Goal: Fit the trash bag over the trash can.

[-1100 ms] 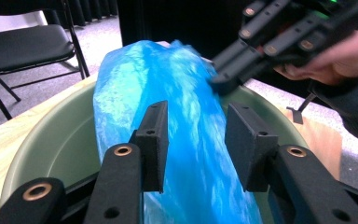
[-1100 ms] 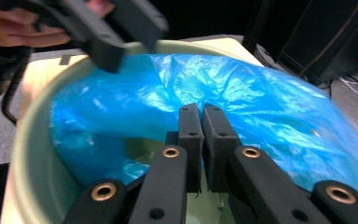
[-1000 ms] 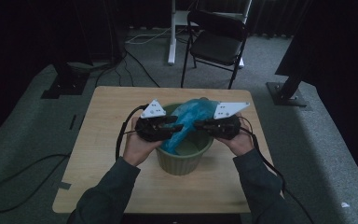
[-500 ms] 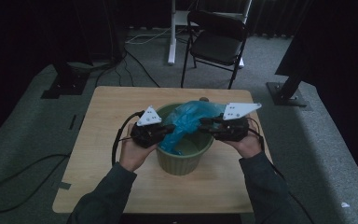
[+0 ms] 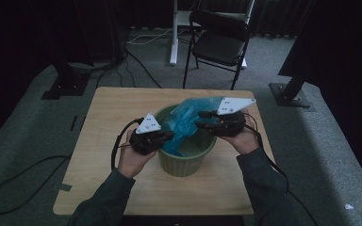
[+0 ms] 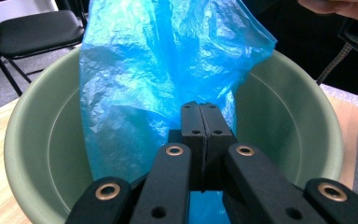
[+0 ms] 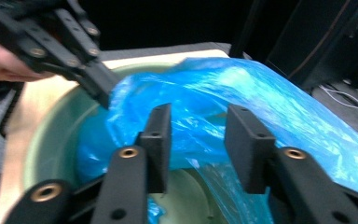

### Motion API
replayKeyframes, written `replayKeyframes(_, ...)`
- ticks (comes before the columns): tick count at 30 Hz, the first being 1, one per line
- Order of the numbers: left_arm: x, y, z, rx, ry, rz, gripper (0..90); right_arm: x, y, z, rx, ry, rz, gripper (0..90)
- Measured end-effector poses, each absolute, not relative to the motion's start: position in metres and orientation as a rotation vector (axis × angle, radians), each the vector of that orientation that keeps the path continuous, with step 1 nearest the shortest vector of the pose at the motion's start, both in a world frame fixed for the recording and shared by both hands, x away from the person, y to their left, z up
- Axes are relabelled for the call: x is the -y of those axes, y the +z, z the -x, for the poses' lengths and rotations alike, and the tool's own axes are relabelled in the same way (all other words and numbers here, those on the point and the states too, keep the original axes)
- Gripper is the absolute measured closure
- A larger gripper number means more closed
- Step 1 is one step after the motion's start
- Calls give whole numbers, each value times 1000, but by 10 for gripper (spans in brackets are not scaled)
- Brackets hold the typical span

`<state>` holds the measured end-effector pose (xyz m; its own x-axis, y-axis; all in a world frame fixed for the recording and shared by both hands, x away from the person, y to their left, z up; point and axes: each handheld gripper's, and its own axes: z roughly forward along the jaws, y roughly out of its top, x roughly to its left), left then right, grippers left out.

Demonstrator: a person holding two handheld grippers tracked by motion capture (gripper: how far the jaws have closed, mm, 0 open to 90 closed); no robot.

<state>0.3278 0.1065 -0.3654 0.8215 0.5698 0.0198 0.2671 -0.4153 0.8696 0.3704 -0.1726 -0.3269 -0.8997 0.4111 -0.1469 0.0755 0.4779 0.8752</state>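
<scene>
A pale green bucket [image 5: 188, 162] stands mid-table with a crumpled blue plastic bag [image 5: 188, 117] rising out of it. My left gripper [image 5: 169, 135] is at the bucket's left rim. In the left gripper view its jaws [image 6: 205, 112] are shut on a fold of the bag [image 6: 144, 70], over the bucket's hollow [image 6: 284, 107]. My right gripper [image 5: 202, 120] reaches in from the right rim. Its jaws [image 7: 198, 126] have just been opening and stand apart, with the bag [image 7: 261, 93] lying between and behind them. The left gripper's tip [image 7: 103, 93] pinches the bag's far edge.
The bucket sits on a small wooden table [image 5: 122, 108] with bare wood on every side. A black folding chair [image 5: 219, 40] and a white stand are on the carpet behind it. Cables trail across the floor to the left.
My left gripper has sunk a little toward the bucket's left rim, drawing the bag with it. The right hand has stayed in place.
</scene>
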Motion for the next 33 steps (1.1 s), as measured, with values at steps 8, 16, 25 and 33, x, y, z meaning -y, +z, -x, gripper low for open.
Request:
replayKeyframes(8, -109, -367, -327, -616, 385, -2017, 895, 167, -322, -379, -2356, 1378, -412, 521)
replayKeyframes(16, -110, -368, -326, -598, 391, -2022, 895, 165, -325, -388, -2390, 1324, -423, 551)
replayKeyframes(25, -122, -368, -326, -639, 396, -1987, 895, 167, -329, -387, -2369, 1231, -474, 872)
replayKeyframes(33, -129, -372, -327, -673, 393, -1980, 895, 180, -332, -385, -2341, 1209, -540, 874)
